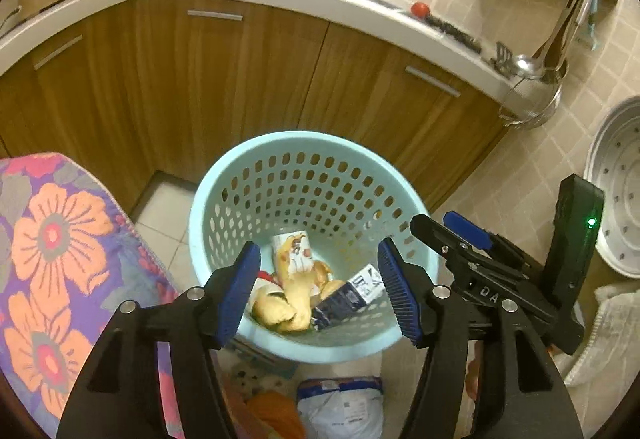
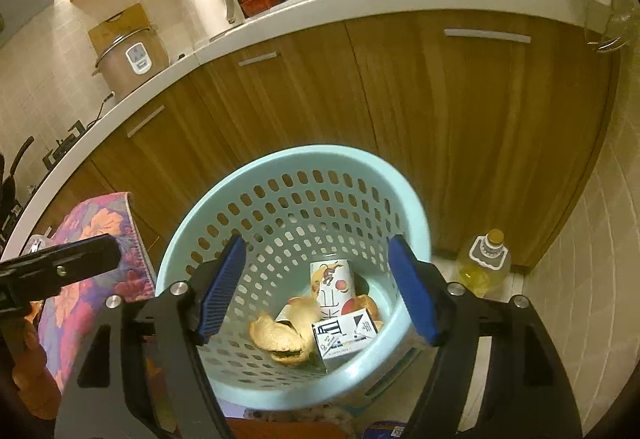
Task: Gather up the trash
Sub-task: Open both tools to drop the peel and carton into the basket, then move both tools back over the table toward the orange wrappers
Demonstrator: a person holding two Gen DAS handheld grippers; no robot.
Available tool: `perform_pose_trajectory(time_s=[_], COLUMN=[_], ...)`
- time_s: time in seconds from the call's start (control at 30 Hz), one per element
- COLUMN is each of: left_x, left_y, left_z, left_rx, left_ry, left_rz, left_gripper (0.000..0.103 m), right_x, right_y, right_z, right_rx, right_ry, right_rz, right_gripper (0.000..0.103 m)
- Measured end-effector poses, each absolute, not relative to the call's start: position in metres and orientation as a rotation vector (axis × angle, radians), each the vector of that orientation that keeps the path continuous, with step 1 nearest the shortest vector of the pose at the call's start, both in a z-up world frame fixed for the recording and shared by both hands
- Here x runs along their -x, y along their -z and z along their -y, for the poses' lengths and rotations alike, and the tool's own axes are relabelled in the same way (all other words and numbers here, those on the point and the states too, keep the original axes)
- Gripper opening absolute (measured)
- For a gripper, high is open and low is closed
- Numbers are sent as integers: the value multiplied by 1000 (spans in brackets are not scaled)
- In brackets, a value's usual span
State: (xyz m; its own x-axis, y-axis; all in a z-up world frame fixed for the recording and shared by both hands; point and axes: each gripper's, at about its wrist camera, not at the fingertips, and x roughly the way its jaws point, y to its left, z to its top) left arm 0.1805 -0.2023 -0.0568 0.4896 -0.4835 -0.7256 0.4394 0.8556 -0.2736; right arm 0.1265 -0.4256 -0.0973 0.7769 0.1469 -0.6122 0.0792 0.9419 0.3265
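Here, in the left wrist view, the left gripper point(image 1: 319, 287) is seen spread and empty above the blue basket point(image 1: 224, 195) holding peels and a carton point(image 1: 347, 297). In the right wrist view, the right gripper point(image 2: 318, 289) is likewise spread, the carton point(image 2: 344, 333) lying directly below.

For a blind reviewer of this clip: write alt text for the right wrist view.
Open right gripper, nothing between its blue pads, hangs over a light blue perforated basket holding a printed cup, a small black-and-white carton and yellowish peels. Brown kitchen cabinets stand behind; an oil bottle is on the floor to the right.
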Motion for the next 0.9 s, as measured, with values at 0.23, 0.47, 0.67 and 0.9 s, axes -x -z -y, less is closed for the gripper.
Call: perform_pose_trajectory(time_s=[0.23, 0.47, 0.67, 0.9], left_x=[-147, -107, -69, -26], left_y=[36, 8, -17, -28], left_z=[175, 131, 75, -3], left_rx=[107, 166, 231, 263], left_ry=[550, 517, 455, 317], left_rz=[-840, -745, -645, -572], left_gripper=[59, 59, 67, 73], right_x=[-104, -84, -72, -60], right_y=[64, 28, 5, 4], right_z=[401, 353, 298, 212], right_rx=[-284, -211, -158, -101], right_ry=[-82, -178, -300, -468], right_rz=[-639, -587, -566, -603], right_gripper=[70, 70, 70, 75])
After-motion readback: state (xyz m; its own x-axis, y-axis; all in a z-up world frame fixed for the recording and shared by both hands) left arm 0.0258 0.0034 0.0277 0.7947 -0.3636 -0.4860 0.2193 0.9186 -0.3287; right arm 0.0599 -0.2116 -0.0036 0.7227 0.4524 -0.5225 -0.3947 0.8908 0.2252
